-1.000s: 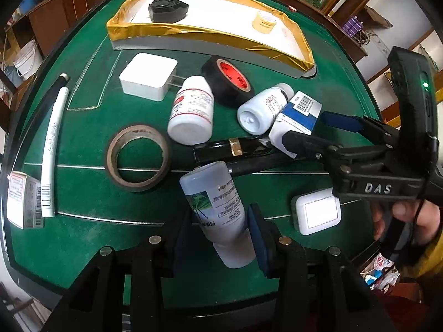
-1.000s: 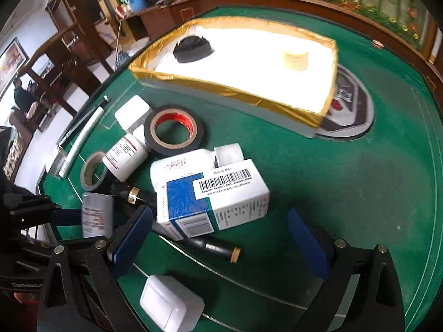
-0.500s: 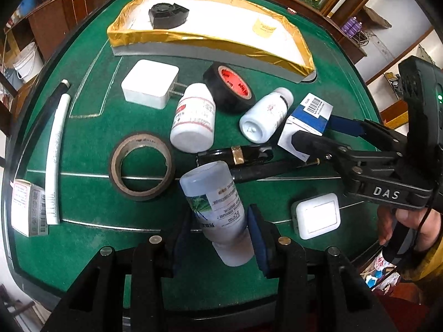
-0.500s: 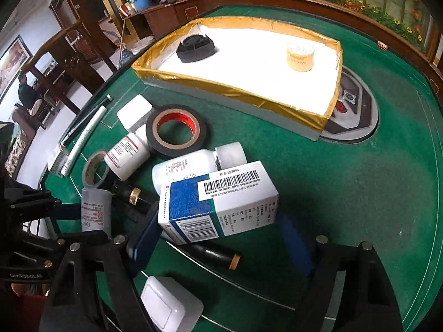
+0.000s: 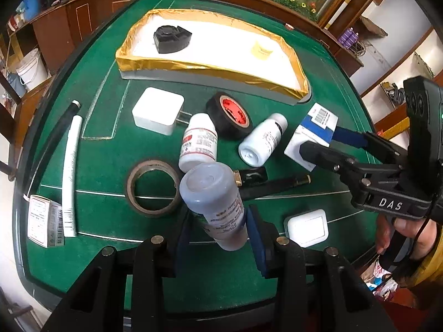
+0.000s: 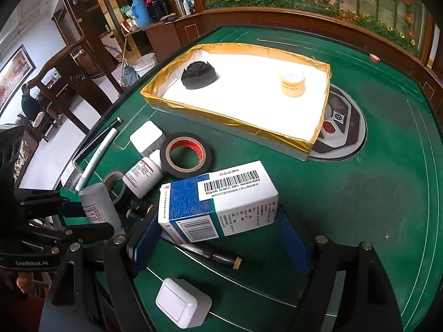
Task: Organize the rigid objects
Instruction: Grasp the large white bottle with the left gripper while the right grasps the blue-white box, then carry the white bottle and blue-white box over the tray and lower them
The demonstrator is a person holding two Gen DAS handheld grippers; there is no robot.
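Left gripper (image 5: 218, 229) is clamped on a translucent bottle (image 5: 214, 202), base toward the camera, lifted clear of the green table (image 5: 105, 166). Right gripper (image 6: 218, 238) pinches the blue-and-white carton (image 6: 221, 202) by its 2 end faces, also off the felt; its jaws closed in on the carton within the last second.

Gold-rimmed tray (image 6: 229, 119) at the far side holds 2 items on its white floor: a black tape dispenser (image 6: 198, 76) and a small yellow jar (image 6: 292, 84), well apart.

On the table outside the tray: black tape roll (image 5: 228, 114), brown tape ring (image 5: 152, 186), 2 white pill bottles (image 5: 198, 142) (image 5: 261, 144) lying down, white adapter (image 5: 157, 113), white switch (image 5: 306, 227), black pen (image 6: 210, 253).
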